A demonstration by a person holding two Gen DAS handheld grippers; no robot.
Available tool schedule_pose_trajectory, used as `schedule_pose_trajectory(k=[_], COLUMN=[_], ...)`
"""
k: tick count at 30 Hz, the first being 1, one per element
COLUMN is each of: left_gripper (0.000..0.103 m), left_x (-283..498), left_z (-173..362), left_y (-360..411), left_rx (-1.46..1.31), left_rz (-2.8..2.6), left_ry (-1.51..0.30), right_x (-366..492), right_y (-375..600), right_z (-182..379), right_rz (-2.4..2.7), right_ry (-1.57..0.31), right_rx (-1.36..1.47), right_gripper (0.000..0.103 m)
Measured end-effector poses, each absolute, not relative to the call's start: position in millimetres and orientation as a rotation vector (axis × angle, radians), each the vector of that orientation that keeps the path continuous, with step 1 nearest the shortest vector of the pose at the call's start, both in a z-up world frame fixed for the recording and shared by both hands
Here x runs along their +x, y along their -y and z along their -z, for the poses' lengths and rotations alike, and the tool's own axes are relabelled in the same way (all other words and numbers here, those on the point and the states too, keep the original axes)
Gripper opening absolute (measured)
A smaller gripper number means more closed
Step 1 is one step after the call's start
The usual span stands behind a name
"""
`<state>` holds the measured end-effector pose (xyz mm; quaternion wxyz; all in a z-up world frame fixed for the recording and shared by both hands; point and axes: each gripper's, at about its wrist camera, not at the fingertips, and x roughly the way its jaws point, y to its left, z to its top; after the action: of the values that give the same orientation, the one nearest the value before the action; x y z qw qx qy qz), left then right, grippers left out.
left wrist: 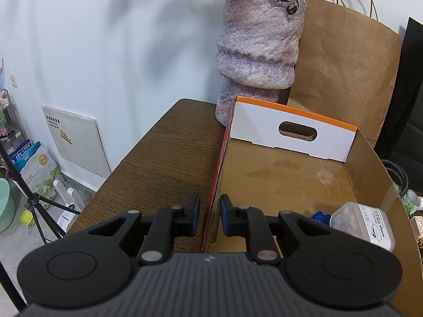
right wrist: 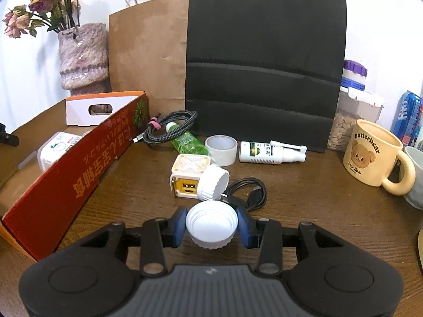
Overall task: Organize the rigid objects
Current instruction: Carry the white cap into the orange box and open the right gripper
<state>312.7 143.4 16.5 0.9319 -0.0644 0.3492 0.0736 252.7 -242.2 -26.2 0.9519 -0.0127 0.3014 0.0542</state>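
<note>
A dark wooden table (right wrist: 304, 224) stands against a pale wall, crowded along its back edge. In the right wrist view, going from the left of the frame: a red-sided cardboard box (right wrist: 79, 169) runs diagonally from lower left toward the upper middle, with a white lidded container (right wrist: 56, 148) lying inside it; behind it stand a mottled purple vase (right wrist: 82, 58) and a brown paper bag (right wrist: 148, 50). In the middle of the frame lie a coiled braided cable (right wrist: 169, 129), a green bottle (right wrist: 185, 140), a yellow cube-shaped gadget (right wrist: 189, 177), a white cap (right wrist: 213, 183) leaning on that gadget, and a white spray bottle (right wrist: 267, 152). At right stands a cream bear mug (right wrist: 372, 155).

The right gripper (right wrist: 211, 227) sits at lower centre, its blue pads (right wrist: 180, 227) pinching a round white lid (right wrist: 210, 224) from both sides. The box lies to the left of the lid and up the frame, so the carry looks to be leftward over the red wall.

In the left wrist view, the left gripper (right wrist: 5, 136) (left wrist: 208, 218) is nearly closed, its fingers straddling the box's red side wall (left wrist: 215, 182) at lower centre; whether the pads actually press it I cannot tell. It seems to steady the box, whose open floor (left wrist: 285, 179) lies right of that wall
</note>
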Motion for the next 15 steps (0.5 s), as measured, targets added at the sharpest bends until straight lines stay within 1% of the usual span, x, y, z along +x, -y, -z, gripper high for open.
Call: schedule_pose_trajectory(k=[15], left_gripper=[0.015], left_x=[313], left_z=[-16], left_y=[-143], left_rx=[-0.134], left_rz=[-0.151], left_ry=[-0.713], right_x=[251], right_y=[235], right_z=[11], right_rz=[-0.110], right_ry=[-0.538], right_rx=[-0.055], right_gripper=[0.039])
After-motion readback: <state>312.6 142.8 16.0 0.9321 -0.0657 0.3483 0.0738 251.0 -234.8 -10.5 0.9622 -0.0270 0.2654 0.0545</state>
